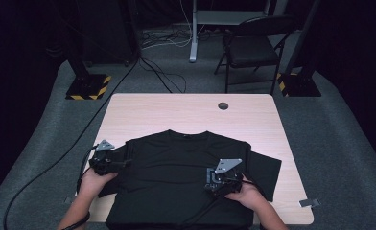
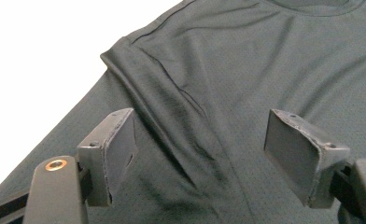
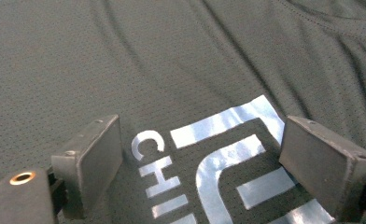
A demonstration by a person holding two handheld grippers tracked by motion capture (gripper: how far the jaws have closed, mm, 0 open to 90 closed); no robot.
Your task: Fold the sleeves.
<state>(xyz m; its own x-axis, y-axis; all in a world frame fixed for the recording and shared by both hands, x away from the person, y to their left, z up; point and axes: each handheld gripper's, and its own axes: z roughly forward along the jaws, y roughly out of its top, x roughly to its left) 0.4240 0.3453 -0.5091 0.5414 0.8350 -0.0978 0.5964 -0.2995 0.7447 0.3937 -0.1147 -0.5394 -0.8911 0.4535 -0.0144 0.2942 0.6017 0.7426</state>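
This looks like a lab or recording studio. A light wooden table (image 1: 186, 112) stands on grey carpet (image 1: 339, 143) amid dark surroundings. Two black stands on bases with yellow-black hazard stripes (image 1: 88, 87) flank the table. Loose cables (image 1: 162, 38) run across the floor, and a black folding chair (image 1: 251, 48) waits beside a desk leg (image 1: 193, 33) behind.

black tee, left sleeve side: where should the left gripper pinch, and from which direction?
Probably the raised fold ridge of the black T-shirt at the folded-in left sleeve, which lies between the open left gripper jaws. Come straight down with the jaws straddling the ridge: it is the one part standing up off the table; elsewhere the cloth lies flat.
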